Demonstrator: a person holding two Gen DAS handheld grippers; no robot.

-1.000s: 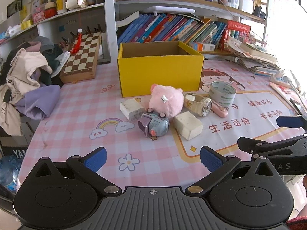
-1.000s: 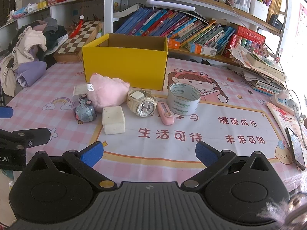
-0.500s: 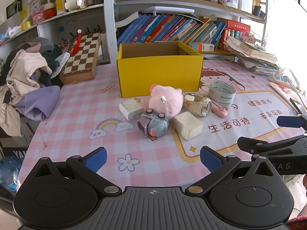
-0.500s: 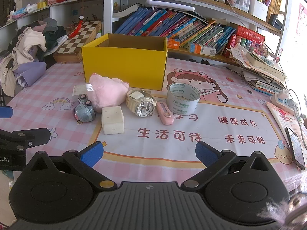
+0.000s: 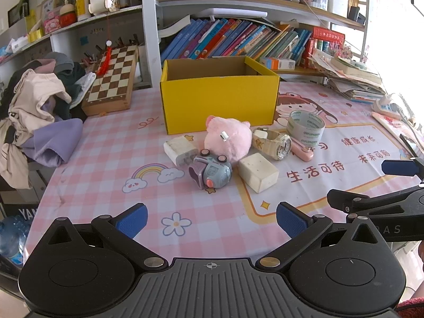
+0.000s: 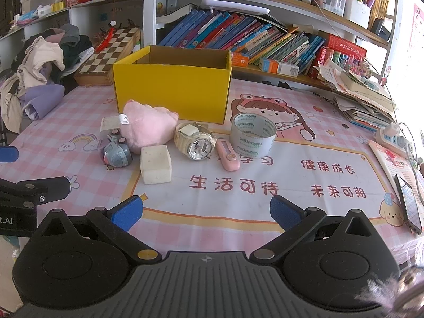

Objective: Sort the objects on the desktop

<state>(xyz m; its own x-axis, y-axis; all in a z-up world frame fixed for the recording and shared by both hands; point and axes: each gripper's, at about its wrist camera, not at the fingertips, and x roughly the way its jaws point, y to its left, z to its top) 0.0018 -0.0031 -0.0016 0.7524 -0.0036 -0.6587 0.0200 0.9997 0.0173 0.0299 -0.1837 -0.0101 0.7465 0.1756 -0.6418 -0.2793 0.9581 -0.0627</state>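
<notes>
An open yellow box (image 5: 220,100) (image 6: 172,92) stands mid-table. In front of it lie a pink plush pig (image 5: 228,138) (image 6: 148,128), a grey toy car (image 5: 210,172) (image 6: 116,153), a white charger block (image 5: 180,149), a cream sponge block (image 5: 258,172) (image 6: 155,164), a cream watch (image 5: 273,143) (image 6: 196,141), a pink cutter (image 5: 302,152) (image 6: 228,153) and a tape roll (image 5: 304,128) (image 6: 253,135). My left gripper (image 5: 210,218) is open and empty, short of the toy car. My right gripper (image 6: 206,210) is open and empty, short of the watch.
A chessboard (image 5: 112,79) and a pile of clothes (image 5: 37,111) lie at the left. Books (image 5: 238,39) fill the shelf behind the box. Stacked papers (image 6: 363,98), a power strip (image 6: 392,137) and a phone (image 6: 409,204) lie at the right edge.
Both grippers have edged slightly forward toward the objects; nothing on the table has moved.
</notes>
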